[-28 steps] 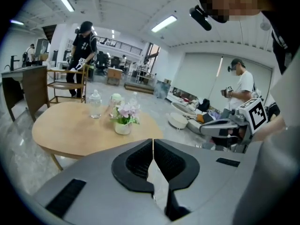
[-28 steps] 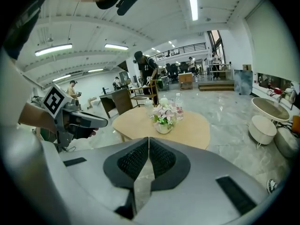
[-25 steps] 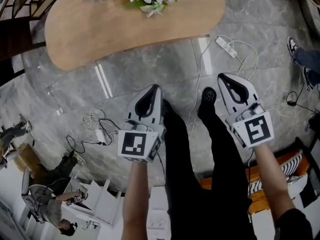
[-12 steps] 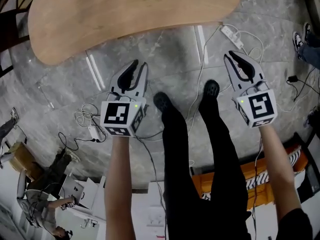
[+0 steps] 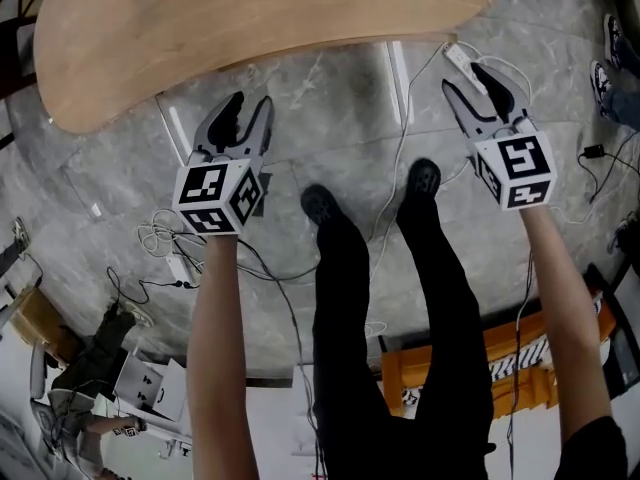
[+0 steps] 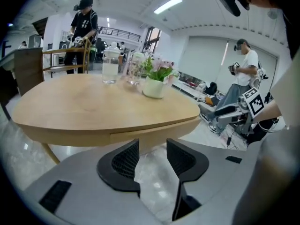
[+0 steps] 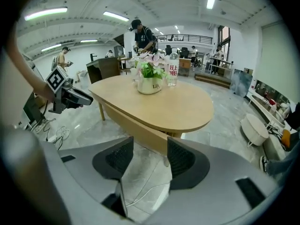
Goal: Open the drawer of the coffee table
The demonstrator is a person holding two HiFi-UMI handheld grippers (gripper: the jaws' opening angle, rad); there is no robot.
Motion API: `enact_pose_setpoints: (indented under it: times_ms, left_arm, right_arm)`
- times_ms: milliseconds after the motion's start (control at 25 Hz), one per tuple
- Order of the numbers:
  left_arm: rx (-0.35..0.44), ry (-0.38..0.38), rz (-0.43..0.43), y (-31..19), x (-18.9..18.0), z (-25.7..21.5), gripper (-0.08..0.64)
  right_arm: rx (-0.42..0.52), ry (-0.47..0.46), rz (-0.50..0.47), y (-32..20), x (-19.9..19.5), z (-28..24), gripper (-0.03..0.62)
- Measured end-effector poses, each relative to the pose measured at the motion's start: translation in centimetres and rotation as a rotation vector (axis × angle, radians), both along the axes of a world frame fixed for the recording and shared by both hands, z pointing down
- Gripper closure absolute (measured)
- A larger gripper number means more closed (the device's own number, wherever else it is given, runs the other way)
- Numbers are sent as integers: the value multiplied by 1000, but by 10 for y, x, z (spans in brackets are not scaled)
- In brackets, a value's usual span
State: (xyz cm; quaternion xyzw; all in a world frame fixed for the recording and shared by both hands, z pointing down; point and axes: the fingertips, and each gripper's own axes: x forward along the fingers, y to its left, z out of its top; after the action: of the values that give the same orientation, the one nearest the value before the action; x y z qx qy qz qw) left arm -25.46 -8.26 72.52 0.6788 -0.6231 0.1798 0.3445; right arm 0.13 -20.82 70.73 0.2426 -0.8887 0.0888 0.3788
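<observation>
The coffee table (image 5: 250, 23) has a pale wooden oval top and fills the upper head view. In the left gripper view its apron shows a drawer front (image 6: 150, 134) with a seam at its left, closed. My left gripper (image 5: 247, 108) hangs over the floor just short of the table's near edge. Its jaws (image 6: 152, 146) have just been opening and are open with nothing between them. My right gripper (image 5: 472, 80) is near the table's right end. It has also just been opening and is open and empty (image 7: 150, 144), facing the apron (image 7: 140, 135).
A flower pot (image 6: 154, 83), a glass jar (image 6: 111, 67) and a bottle (image 7: 173, 74) stand on the table. A power strip (image 5: 460, 56) and cables (image 5: 170, 240) lie on the grey stone floor. The person's shoes (image 5: 320, 203) stand between the grippers. Other people are in the background.
Both grippers have moved forward towards the table's near edge, which now sits closer in the head view. Both pairs of jaws went from shut to open.
</observation>
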Motion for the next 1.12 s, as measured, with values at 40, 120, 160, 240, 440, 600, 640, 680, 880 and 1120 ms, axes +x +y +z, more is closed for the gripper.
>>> enact_pose_setpoints:
  times_ms: [40,120,160,240,440,600,640,680,880,1120]
  left_arm:
    - [0,0,-3,-2,-2,5,366]
    - [3,7,-14,-7,-7,12,352]
    - [1,7,-20,-8,-9,16,341]
    - [-8,-8,-23,-8,-13,23,310]
    - [-36,-36,-35,-6,-23,38,247]
    - [-49,-48,-53,-7,-33,45,222]
    - [-47,-54,-64,-9,-36,46,218]
    - [-45,-60,-75,-12,-39,48,214]
    - [-50,-91,-77,-25,-46,67,207]
    - [-39,-122,-59,-42,-53,69,206]
  right_arm:
    - [-11,-4,0,-2,-1,7,391]
    - [-13,-3,-4,-8,-5,18,370]
    - [-9,3,-5,-9,-6,23,363]
    - [-6,18,4,-13,-6,34,350]
    - [-31,32,72,-25,-1,49,334]
    - [-29,40,123,-34,1,53,327]
    - [-29,38,135,-37,2,54,327]
    - [-31,38,145,-39,2,55,327]
    - [-44,53,131,-45,-1,75,327]
    - [-53,50,139,-55,-7,82,327]
